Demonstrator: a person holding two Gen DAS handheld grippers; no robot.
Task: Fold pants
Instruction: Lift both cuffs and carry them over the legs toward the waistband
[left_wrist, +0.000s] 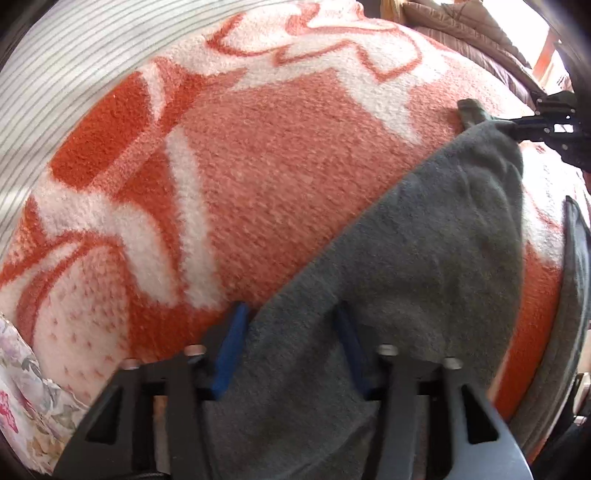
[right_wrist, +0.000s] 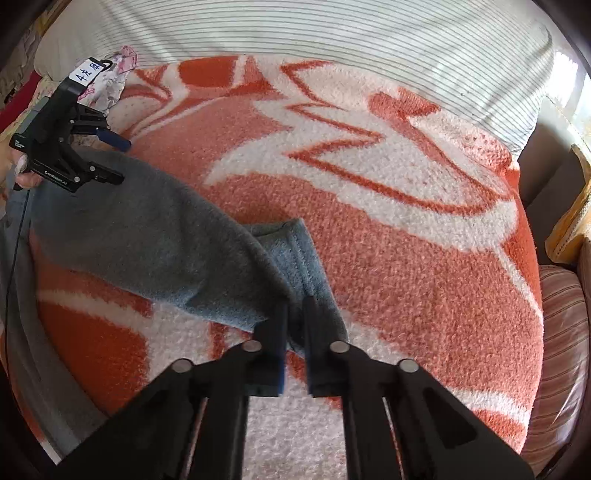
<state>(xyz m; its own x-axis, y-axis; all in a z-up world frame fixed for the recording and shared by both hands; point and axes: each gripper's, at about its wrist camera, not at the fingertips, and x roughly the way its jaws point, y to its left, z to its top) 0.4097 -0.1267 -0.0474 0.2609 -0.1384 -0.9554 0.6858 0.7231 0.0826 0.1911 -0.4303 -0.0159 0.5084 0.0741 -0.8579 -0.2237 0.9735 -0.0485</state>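
Where the orange-and-white fleece blanket (right_wrist: 388, 258) covers the bed, the grey pants (right_wrist: 147, 236) lie stretched as a long band of cloth from one claw to the other. In the right wrist view the right claw (right_wrist: 295, 306) has its two fingers drawn nearly together on the hemmed end of a pant leg — the stitched cuff sits pinched between them, its edge folded back so a lighter inner face shows. From there the cloth runs up and to the left toward the left claw (right_wrist: 114, 158), which appears small in the far corner of that view.

In the left wrist view the left claw (left_wrist: 291, 314) stands with its blue-padded fingers (left_wrist: 231, 347) apart; grey cloth fills the gap between them and passes over the lower part of the right-hand finger, but the fingers do not press on it. The pants (left_wrist: 424, 251) run up and to the right across the blanket (left_wrist: 277, 166) to the right claw (left_wrist: 517, 123), seen at the frame edge with the cloth's far corner at its tip.

Beyond the blanket lies a striped sheet (right_wrist: 332, 33) — pale with thin dark lines. A floral cloth (left_wrist: 26, 398) shows at the lower left of the left wrist view, and a brown quilted cover (left_wrist: 469, 33) at its upper right.
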